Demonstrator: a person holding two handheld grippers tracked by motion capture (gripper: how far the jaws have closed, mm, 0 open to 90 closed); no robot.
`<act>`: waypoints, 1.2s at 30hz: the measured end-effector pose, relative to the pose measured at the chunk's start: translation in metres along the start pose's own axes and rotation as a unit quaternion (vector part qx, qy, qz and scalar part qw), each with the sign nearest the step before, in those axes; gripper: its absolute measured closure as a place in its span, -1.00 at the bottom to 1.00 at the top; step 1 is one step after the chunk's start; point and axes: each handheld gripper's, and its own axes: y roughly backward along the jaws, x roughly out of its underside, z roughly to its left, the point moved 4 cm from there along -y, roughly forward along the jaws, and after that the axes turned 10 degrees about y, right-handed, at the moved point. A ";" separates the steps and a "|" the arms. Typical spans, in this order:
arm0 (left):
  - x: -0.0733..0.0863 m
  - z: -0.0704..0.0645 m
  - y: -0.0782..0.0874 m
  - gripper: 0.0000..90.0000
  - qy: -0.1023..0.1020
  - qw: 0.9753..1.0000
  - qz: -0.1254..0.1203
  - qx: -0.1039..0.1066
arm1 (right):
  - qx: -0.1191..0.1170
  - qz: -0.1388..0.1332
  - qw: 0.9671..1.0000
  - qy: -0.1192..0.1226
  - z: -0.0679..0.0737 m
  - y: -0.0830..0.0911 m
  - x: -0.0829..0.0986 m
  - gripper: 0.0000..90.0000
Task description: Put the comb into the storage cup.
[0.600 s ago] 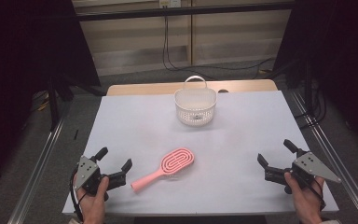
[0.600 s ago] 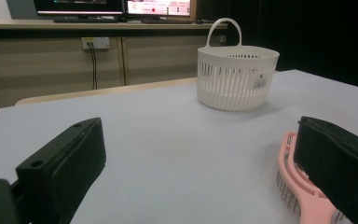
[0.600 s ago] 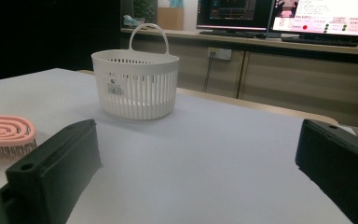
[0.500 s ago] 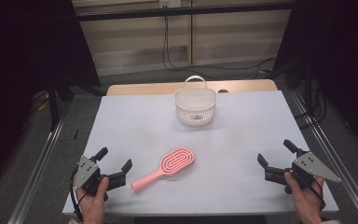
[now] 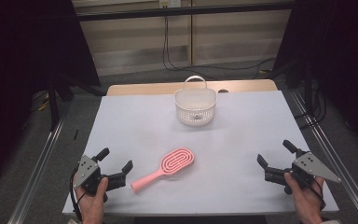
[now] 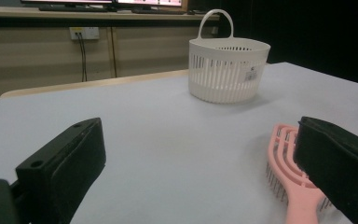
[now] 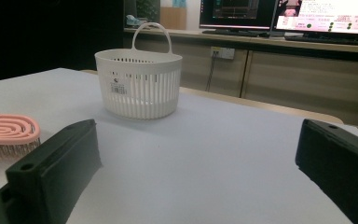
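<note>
- A small label [image 7: 117, 86] was stuck on the side of the white basket [image 5: 195, 105]; its print was too small to read.
- Two monitors [image 7: 325, 14] glowed on a counter behind the bench in the right gripper view, their text too fine to make out.
- The bench [image 5: 242, 140] carried a plain pale sheet, with a strip of wooden top showing at its far edge.
- Dark curtains hung on both sides of the room, and cables [image 5: 167, 51] ran down a beige wall panel from a socket.
- The basket stood upright near the far middle of the bench, handle raised.
- A pink hairbrush [image 5: 166, 167] lay bristles down near the front, handle pointing toward the left tool [image 5: 115, 163].
- The left tool was released, jaws spread wide, gripping nothing, just beside the brush handle.
- The right tool [image 5: 274, 158] was likewise released and empty, well apart from the brush at the front right corner.
</note>
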 end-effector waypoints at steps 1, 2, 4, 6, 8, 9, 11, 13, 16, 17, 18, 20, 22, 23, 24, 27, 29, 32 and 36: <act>0.000 0.000 0.000 -0.95 -0.003 1.000 0.002 0.002 | 0.000 0.000 1.000 0.000 0.000 0.000 0.000 -1.00; 0.000 -0.001 0.000 -0.95 -0.005 1.000 0.001 0.000 | -0.001 0.000 1.000 0.000 0.000 0.000 0.000 -1.00; -0.001 -0.001 0.000 -0.96 -0.007 1.000 0.002 0.002 | -0.002 0.001 1.000 0.000 0.000 0.000 0.001 -1.00; -0.001 -0.003 -0.001 -0.96 -0.004 1.000 0.003 0.006 | -0.002 0.001 1.000 -0.001 0.000 0.000 0.000 -1.00; 0.000 -0.004 -0.001 -0.96 -0.008 1.000 0.009 0.011 | -0.002 0.000 1.000 0.001 0.000 0.000 0.000 -1.00; 0.000 -0.005 -0.002 -0.96 -0.009 1.000 0.011 0.012 | -0.001 0.001 1.000 0.001 0.001 0.000 0.000 -1.00; 0.000 -0.007 -0.002 -0.97 -0.015 1.000 0.009 0.013 | -0.004 0.000 1.000 0.001 0.002 0.000 -0.001 -1.00; 0.000 -0.009 -0.004 -0.97 -0.013 1.000 0.013 0.024 | -0.005 -0.002 1.000 0.004 0.003 0.000 -0.001 -1.00; 0.000 -0.011 -0.007 -0.97 -0.017 0.999 0.016 0.023 | -0.007 0.002 1.000 0.006 0.004 -0.001 -0.001 -1.00; 0.000 -0.011 -0.009 -0.97 -0.020 0.999 0.015 0.023 | -0.007 0.002 1.000 0.006 0.004 -0.001 -0.001 -1.00; 0.000 -0.012 -0.010 -0.97 -0.013 0.999 0.020 0.029 | -0.007 0.002 1.000 0.005 0.004 -0.002 -0.001 -1.00; 0.000 -0.015 -0.014 -0.96 -0.011 0.998 0.035 0.042 | -0.009 0.001 1.000 0.005 0.004 -0.002 -0.001 -1.00; 0.000 -0.018 -0.016 -0.95 -0.015 0.998 0.037 0.046 | -0.010 0.004 1.000 0.006 0.004 -0.002 0.000 -1.00; 0.000 -0.019 -0.017 -0.95 -0.013 0.998 0.038 0.047 | -0.010 0.004 1.000 0.006 0.004 -0.002 0.000 -1.00; -0.001 -0.021 -0.018 -0.93 -0.016 0.998 0.040 0.050 | -0.010 0.005 1.000 0.004 0.004 -0.002 0.000 -1.00; -0.005 -0.025 -0.020 -0.94 -0.016 0.997 0.038 0.058 | -0.012 0.007 1.000 0.004 0.004 -0.002 0.000 -1.00; -0.007 -0.026 -0.022 -0.94 -0.021 0.997 0.043 0.060 | -0.013 0.007 1.000 0.004 0.005 -0.003 0.000 -1.00; -0.010 -0.027 -0.028 -0.90 -0.025 0.997 0.053 0.060 | -0.013 0.007 1.000 0.004 0.005 -0.003 0.000 -1.00; -0.012 -0.030 -0.035 -0.92 -0.017 0.994 0.074 0.084 | -0.013 0.007 1.000 0.005 0.005 -0.003 0.000 -1.00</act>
